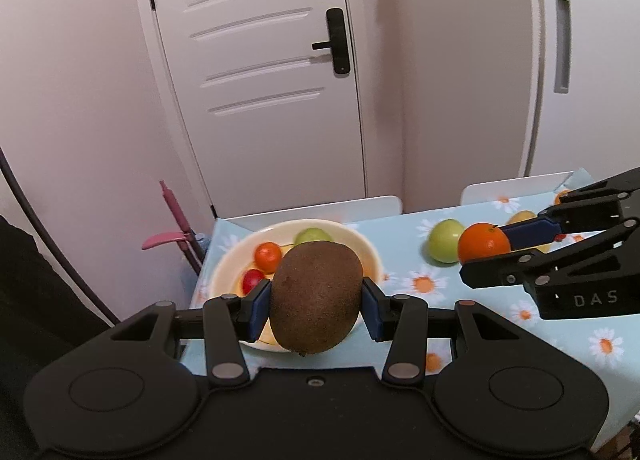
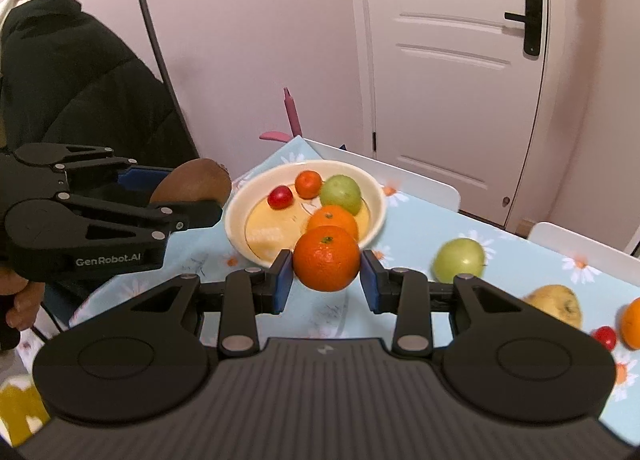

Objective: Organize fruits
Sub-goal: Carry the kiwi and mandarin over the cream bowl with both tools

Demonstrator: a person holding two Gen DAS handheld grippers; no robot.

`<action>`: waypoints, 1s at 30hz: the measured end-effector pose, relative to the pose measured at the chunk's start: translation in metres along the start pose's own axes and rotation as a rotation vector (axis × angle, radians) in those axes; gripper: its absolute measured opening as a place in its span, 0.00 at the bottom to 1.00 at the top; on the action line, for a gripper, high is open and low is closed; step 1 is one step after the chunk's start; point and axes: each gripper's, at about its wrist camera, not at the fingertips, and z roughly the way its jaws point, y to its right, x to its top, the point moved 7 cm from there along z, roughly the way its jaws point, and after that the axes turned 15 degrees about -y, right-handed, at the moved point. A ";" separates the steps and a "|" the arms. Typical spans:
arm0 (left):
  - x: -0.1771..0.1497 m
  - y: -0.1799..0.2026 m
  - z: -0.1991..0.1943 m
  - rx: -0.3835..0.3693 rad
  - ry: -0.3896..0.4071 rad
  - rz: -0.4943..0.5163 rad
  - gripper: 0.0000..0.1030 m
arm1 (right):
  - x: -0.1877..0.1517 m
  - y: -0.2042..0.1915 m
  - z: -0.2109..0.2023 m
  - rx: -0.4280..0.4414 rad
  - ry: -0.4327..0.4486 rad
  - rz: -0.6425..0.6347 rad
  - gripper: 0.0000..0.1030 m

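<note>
— Between my left gripper (image 1: pixel 316 302) pads sits the kiwi (image 1: pixel 316 296), pinched across its middle, long axis running up and down, clear of the table (image 1: pixel 500 324).

— And the right?

— My right gripper (image 2: pixel 326 276) is closed on an orange (image 2: pixel 327 258), also lifted.

— Where's the bowl (image 2: pixel 236 204) from each?

— Straight ahead and below both. From the left it lies just beyond the kiwi; from the right, just past the orange. I'd judge the left nearer, almost over the rim.

— Room inside?

— Some: the bare patch faces me, other fruit crowds the far side. A green apple (image 2: pixel 460 260) waits on the table, right of the bowl.
</note>
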 end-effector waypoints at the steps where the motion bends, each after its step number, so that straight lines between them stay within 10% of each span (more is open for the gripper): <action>1: 0.001 -0.007 0.002 -0.002 -0.002 0.003 0.49 | 0.003 -0.003 0.003 -0.003 -0.002 0.009 0.50; 30: 0.005 -0.066 0.140 -0.147 -0.145 0.244 0.49 | 0.028 -0.022 0.108 -0.162 -0.150 0.289 0.50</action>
